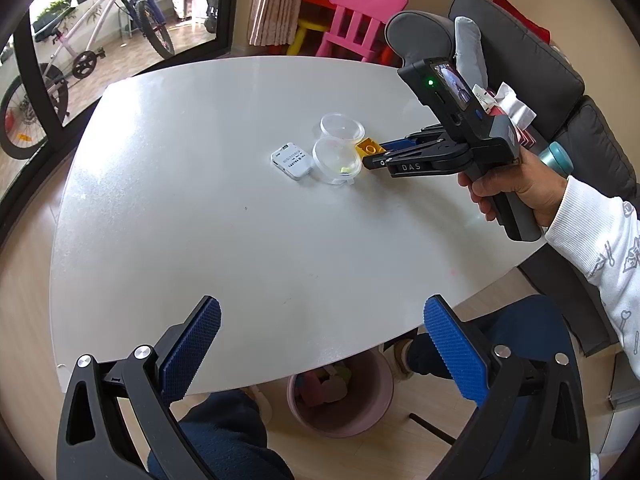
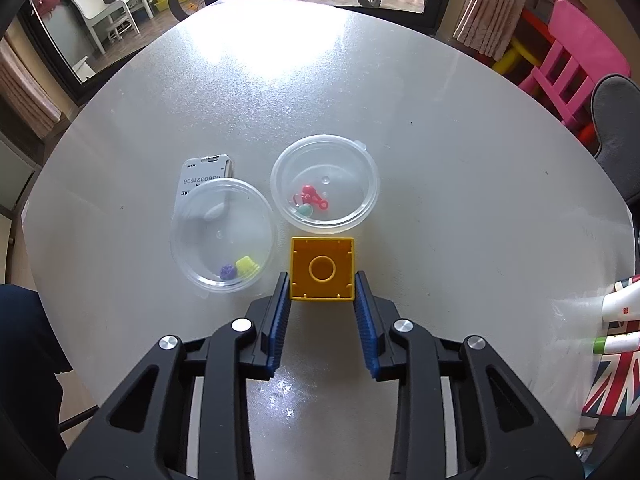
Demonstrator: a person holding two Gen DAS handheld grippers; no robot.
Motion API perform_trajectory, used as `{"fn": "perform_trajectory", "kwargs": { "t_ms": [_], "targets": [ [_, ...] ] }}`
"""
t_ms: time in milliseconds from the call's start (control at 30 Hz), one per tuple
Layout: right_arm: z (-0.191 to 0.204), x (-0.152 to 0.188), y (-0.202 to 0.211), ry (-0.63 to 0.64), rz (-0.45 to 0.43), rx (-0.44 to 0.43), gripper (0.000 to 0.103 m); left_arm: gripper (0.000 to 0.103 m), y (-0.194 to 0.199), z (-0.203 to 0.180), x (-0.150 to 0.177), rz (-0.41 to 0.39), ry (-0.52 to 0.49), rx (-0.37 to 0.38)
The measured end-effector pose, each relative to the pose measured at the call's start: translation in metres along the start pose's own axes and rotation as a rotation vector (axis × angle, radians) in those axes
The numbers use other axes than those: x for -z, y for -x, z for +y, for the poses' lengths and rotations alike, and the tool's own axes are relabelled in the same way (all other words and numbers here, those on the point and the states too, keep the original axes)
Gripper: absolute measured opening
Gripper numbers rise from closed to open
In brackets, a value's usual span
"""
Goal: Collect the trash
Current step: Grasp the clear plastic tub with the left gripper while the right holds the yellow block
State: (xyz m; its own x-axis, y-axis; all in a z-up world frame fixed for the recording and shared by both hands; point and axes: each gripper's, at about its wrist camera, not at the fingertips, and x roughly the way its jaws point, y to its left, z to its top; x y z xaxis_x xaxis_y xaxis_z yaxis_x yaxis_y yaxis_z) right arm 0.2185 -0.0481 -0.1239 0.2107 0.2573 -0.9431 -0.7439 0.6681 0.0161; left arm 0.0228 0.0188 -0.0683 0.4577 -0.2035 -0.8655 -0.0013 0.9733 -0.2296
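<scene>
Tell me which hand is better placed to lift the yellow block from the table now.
Right. The right gripper already has its jaws against both sides of the yellow block. The left gripper hangs open at the table's near edge, far from it.

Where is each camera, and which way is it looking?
Left wrist: on the left gripper, open over the table's near edge, facing across and down; shows its fingers, legs, the right hand.
Right wrist: on the right gripper, looking down at the yellow block between its pads.
Both show: block, two cups, card.
</scene>
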Motion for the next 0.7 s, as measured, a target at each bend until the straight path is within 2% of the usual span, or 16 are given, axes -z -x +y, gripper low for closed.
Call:
{"fn": "perform_trajectory", "kwargs": {
  "t_ms": [200,433,700],
  "targets": [
    [0.002,0.004,0.013,-0.017,-0.027,0.006,0.031,0.098,-0.001,0.003,0.0,0.0,0.008,-0.002],
    [0.014,0.033,0.047,-0.068,-0.039,0.018,0.031,0.098,-0.006,0.0,-0.011,-0.014,-0.013,0.001],
    [0.02,0.069,0.077,-0.161,-0.039,0.021,0.031,0.098,-0.018,-0.01,-0.039,-0.031,-0.066,0.014]
  ]
}}
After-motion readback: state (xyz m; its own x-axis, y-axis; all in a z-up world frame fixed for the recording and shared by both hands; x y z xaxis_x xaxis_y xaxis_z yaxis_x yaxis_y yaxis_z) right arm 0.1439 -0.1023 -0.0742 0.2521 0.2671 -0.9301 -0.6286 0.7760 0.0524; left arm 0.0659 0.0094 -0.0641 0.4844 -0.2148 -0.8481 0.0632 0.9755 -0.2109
